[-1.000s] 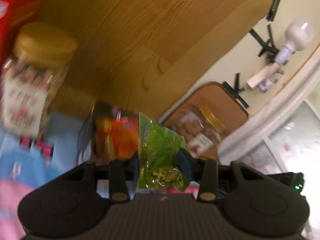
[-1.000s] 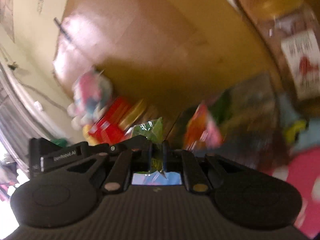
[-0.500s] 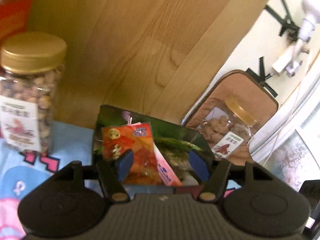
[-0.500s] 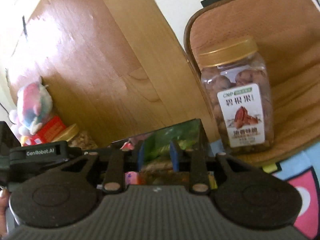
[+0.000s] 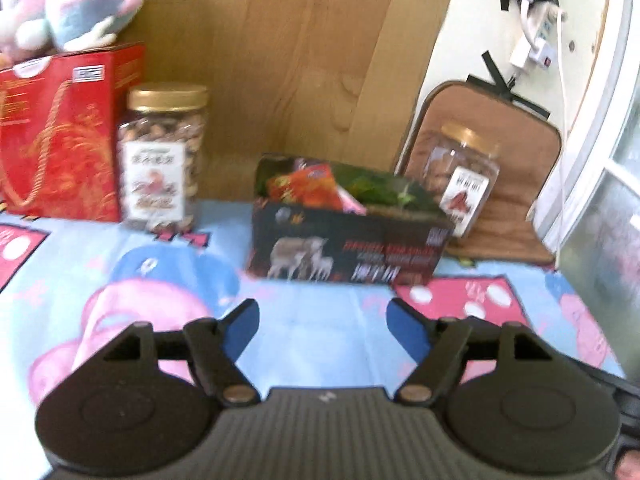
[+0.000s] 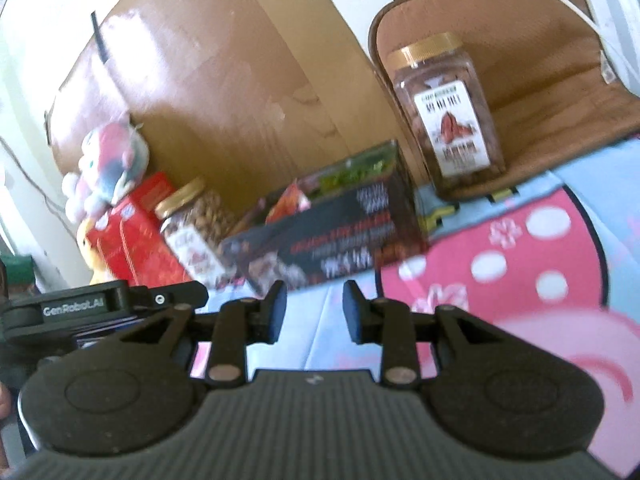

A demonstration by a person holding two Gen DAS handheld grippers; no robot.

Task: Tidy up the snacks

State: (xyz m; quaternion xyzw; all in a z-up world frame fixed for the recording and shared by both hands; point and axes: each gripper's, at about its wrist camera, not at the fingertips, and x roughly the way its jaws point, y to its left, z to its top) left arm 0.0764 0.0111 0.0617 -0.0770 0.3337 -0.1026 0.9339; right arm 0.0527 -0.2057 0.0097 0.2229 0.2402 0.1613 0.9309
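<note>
Wood panelling backs our cartoon-print tabletop (image 5: 304,320). We see the dark snack box (image 5: 344,240), packets inside, at frame centre, straight ahead of both grippers, long side facing us. Left gripper (image 5: 322,326) and right gripper (image 6: 310,312): jaws opening, empty.

Ahead of the left claw sits a black cardboard box (image 5: 348,240) printed with pale animals and red lettering, holding orange-red (image 5: 310,188) and green snack packets (image 5: 380,188). Left of it stand a gold-lidded clear nut jar (image 5: 162,160) and a red gold-patterned gift bag (image 5: 60,140). Beneath lies a light-blue cartoon cloth (image 5: 320,320) with pink and white-dotted red patches.
</note>
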